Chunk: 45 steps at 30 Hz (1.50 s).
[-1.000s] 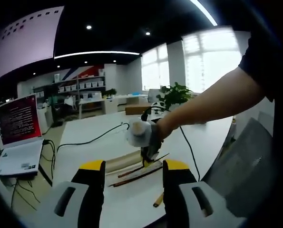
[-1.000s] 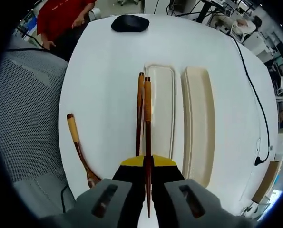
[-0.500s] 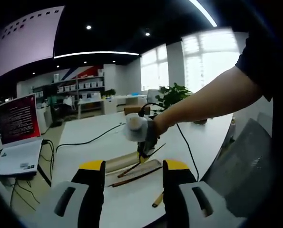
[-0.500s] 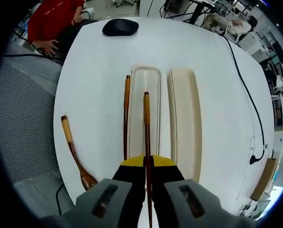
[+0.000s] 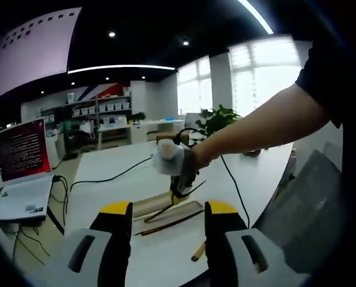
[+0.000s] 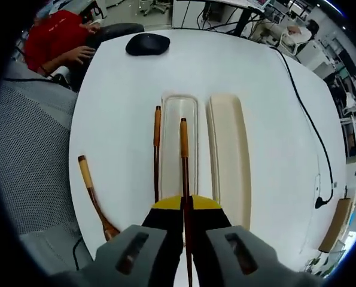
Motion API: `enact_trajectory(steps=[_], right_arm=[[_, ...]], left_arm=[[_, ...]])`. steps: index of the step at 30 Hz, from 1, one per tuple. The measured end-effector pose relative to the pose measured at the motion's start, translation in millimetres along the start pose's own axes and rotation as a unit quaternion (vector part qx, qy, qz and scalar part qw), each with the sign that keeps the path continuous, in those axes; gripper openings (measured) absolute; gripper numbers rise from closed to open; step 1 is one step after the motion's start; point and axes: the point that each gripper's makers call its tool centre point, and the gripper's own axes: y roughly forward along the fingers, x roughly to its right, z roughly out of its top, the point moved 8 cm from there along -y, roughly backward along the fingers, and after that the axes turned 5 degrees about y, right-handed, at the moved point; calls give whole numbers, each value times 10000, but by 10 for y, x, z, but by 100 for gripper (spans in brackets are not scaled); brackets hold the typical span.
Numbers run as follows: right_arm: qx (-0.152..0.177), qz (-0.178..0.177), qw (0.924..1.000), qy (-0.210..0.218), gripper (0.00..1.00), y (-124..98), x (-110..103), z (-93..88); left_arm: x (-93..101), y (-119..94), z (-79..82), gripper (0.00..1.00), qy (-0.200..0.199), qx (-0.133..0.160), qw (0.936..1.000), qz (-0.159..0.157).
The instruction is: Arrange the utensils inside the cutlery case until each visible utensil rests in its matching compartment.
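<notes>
— Looking along the left gripper view first: what do you make of the left gripper [image 5: 167, 224]?

— Its two yellow-tipped jaws stand well apart with nothing between them, hovering above the white table [image 5: 115, 164]. Beyond them the right gripper [image 5: 179, 194] hangs over the cutlery case [image 5: 160, 206], clamped on a chopstick [image 5: 180, 198] that slants across the case. A second chopstick [image 5: 170, 222] lies on the table just beside the case, and a bit of the wooden spoon [image 5: 197, 252] shows near the right jaw. A laptop [image 5: 23, 173] sits off to the left.

— And the right gripper view?

— There the right gripper [image 6: 184, 206] has its jaws pressed together on the chopstick [image 6: 183, 161], which runs forward above the case's left tray [image 6: 173, 113]. The other tray [image 6: 228, 155] lies touching it on the right. The second chopstick [image 6: 156, 149] rests on the table [image 6: 118, 101] alongside the left tray, and the wooden spoon [image 6: 93, 194] lies further left, apart from both. A black mouse [image 6: 146, 43] sits at the far edge.
</notes>
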Motion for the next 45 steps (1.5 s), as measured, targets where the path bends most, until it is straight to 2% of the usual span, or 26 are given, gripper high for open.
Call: enact_trajectory(steps=[14, 26, 33, 45], right_arm=[[250, -155, 9996, -23, 0, -87, 52, 53], [561, -469, 9972, -138, 0, -127, 139, 123], [709, -603, 9955, -170, 0, -88, 163, 150], [777, -764, 9938, -234, 0, 1, 237, 176]], left_arm=[[8, -14, 1, 49, 15, -15, 10000, -31], [18, -4, 4, 49, 20, -44, 10000, -56], [23, 0, 3, 49, 24, -70, 10000, -58], [25, 9, 8, 49, 7, -114, 9999, -55]])
